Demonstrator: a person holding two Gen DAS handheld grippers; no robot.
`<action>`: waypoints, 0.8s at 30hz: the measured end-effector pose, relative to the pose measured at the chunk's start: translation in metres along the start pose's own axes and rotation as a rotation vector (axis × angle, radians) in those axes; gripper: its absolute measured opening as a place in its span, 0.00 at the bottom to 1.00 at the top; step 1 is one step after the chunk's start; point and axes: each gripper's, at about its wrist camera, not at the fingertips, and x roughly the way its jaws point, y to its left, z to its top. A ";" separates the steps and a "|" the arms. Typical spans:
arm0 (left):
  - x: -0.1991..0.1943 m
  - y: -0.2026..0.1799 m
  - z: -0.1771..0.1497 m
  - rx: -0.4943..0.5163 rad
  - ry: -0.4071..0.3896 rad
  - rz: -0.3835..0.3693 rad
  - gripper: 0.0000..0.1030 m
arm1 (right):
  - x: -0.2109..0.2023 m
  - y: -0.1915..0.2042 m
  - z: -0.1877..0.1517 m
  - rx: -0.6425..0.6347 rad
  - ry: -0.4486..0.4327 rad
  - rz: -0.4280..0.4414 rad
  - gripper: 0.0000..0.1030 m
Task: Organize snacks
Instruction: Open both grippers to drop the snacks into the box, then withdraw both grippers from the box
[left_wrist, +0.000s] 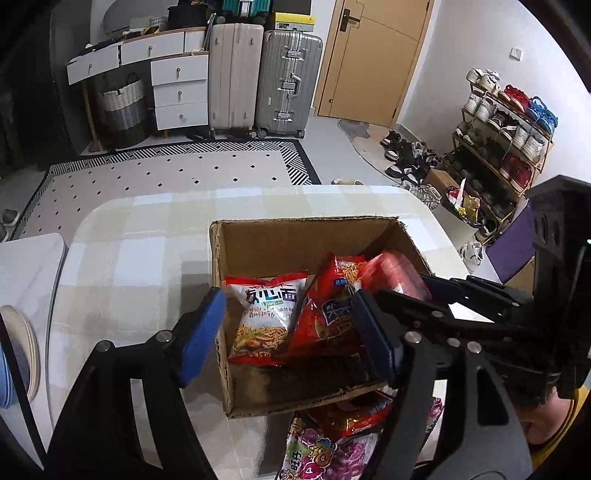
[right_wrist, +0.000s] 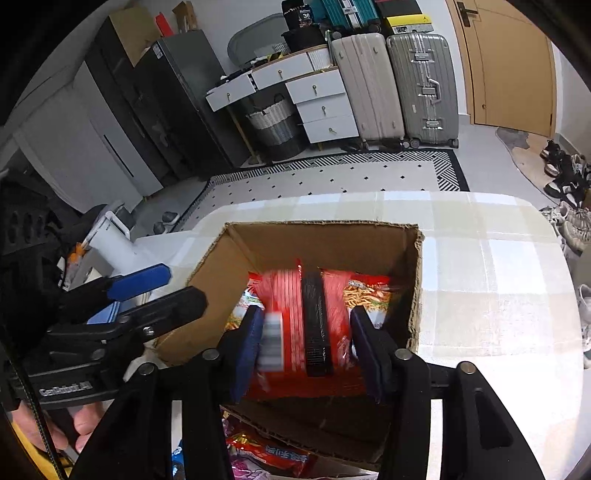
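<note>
Left wrist view: left hand-held gripper hangs over the near left corner of the cardboard box on the checked counter. Its blue pads stand apart with nothing between them. Directly below lies a white noodle packet, flat against the box's left wall, with a red snack bag leaning beside it. More packets wait on the counter, just in front of the box's near wall.

Right wrist view: right hand-held gripper is over the box's near edge, its pads either side of a red pack with a dark strip down its middle. The pack looks blurred and the pads seem not to press it; I judge it released and dropping, jaws apart.

Risks, as I read them: the red pack may land on edge against the leaning bag and tip it over. The two grippers sit close together above the box, so a sideways move could knock them. The near wall could catch a pad on withdrawal.
</note>
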 end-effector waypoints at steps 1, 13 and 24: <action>-0.002 0.001 -0.002 -0.001 0.000 -0.001 0.68 | 0.000 0.000 -0.001 -0.001 -0.001 0.005 0.56; -0.034 -0.001 -0.015 0.001 -0.015 -0.003 0.70 | -0.034 0.004 -0.005 -0.022 -0.080 -0.019 0.61; -0.110 -0.025 -0.025 0.033 -0.101 0.008 0.77 | -0.116 0.038 -0.014 -0.093 -0.219 -0.011 0.66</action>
